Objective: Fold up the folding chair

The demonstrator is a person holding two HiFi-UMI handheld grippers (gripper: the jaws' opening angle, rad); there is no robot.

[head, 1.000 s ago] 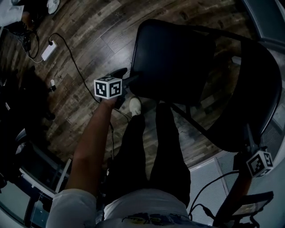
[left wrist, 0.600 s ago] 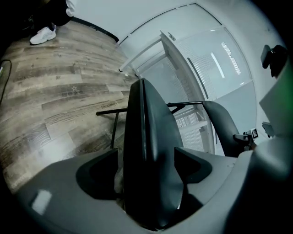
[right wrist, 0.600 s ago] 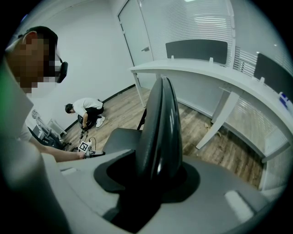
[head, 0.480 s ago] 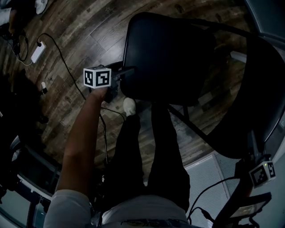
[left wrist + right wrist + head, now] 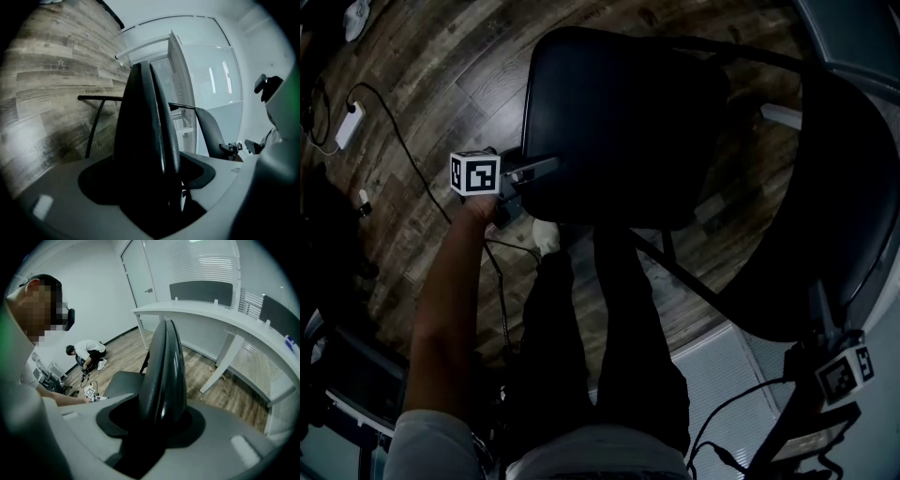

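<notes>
A black folding chair stands open on the wood floor. Its seat (image 5: 619, 122) is at the top middle of the head view and its backrest (image 5: 839, 197) is at the right. My left gripper (image 5: 534, 172) is at the seat's left edge. Its jaws have just been closing, and the seat edge (image 5: 140, 140) fills the gap between them. My right gripper (image 5: 825, 328) is shut on the top edge of the backrest (image 5: 161, 376), seen edge-on in the right gripper view. That view also shows the seat (image 5: 123, 380) below, with the left gripper (image 5: 75, 401) beside it.
My own legs and a white shoe (image 5: 546, 234) stand just under the seat's near edge. A cable and power strip (image 5: 349, 122) lie on the floor at left. A white curved desk (image 5: 211, 315) stands behind the chair. A person crouches on the floor (image 5: 86, 352) farther off.
My left gripper has tipped and sunk a little at the seat's edge, and its finger now lies along that edge. The right gripper has kept its hold on the backrest.
</notes>
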